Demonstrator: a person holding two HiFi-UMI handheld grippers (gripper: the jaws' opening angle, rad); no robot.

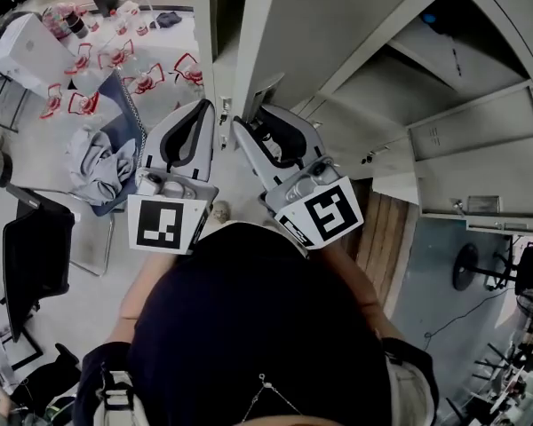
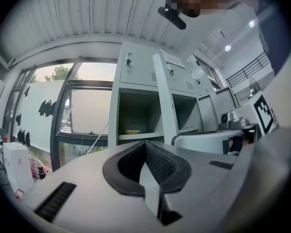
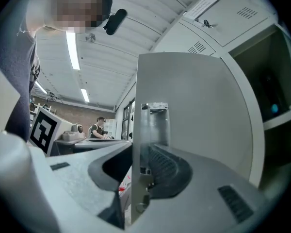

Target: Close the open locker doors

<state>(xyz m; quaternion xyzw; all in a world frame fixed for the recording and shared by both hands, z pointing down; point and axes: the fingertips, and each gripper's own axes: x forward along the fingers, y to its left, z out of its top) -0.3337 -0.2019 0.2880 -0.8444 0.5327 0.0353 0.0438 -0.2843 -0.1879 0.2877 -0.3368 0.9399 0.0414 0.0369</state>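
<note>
A grey locker door (image 1: 338,25) stands open in front of me, swung out from the row of lockers (image 1: 480,149). My right gripper (image 1: 249,121) is at the door's free edge. In the right gripper view that edge, with its latch plate (image 3: 155,115), runs up between the jaws of the right gripper (image 3: 138,149), and the pads close on it. My left gripper (image 1: 204,106) hangs just left of the door, its fingertips together and nothing in them. The left gripper view shows the left gripper (image 2: 145,143) facing an open compartment (image 2: 136,110) with a small item (image 2: 132,131) on its shelf.
To the left, a chair with grey clothes (image 1: 98,162) stands on the floor, with red-framed objects (image 1: 115,60) and a white box (image 1: 31,51) behind it. A black chair (image 1: 35,256) is at the near left. A fan (image 1: 480,264) stands at the right. A person (image 3: 99,127) sits far off.
</note>
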